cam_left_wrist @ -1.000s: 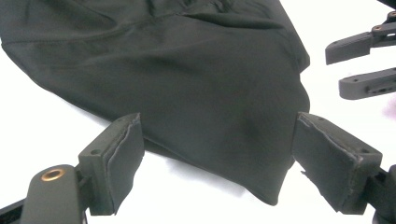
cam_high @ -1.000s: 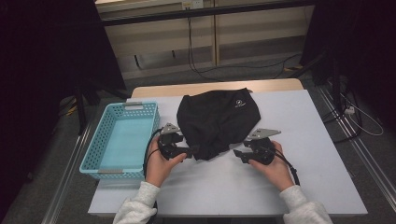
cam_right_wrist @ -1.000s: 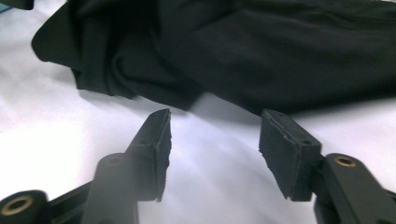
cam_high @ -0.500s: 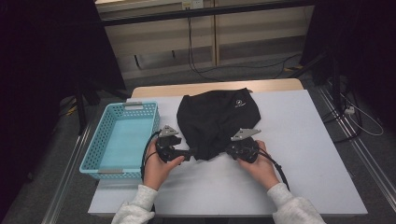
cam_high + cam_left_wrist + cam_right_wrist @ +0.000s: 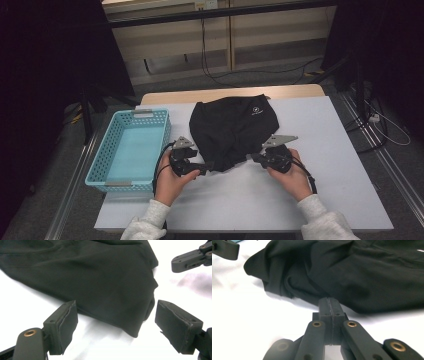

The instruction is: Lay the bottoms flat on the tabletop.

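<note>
A light blue basket with little holes sits on the left side of the white table. Black cables lie on the grey floor behind the table.

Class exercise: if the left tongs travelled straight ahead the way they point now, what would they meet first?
Most likely the black garment: its near folded edge lies just ahead of the open left tongs, between the pad lines, on the white table. Depth is hard to judge.

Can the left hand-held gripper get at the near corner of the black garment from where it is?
Probably yes: the left hand-held gripper stands open, the black garment corner lies just ahead between its jaws, nothing between.
</note>
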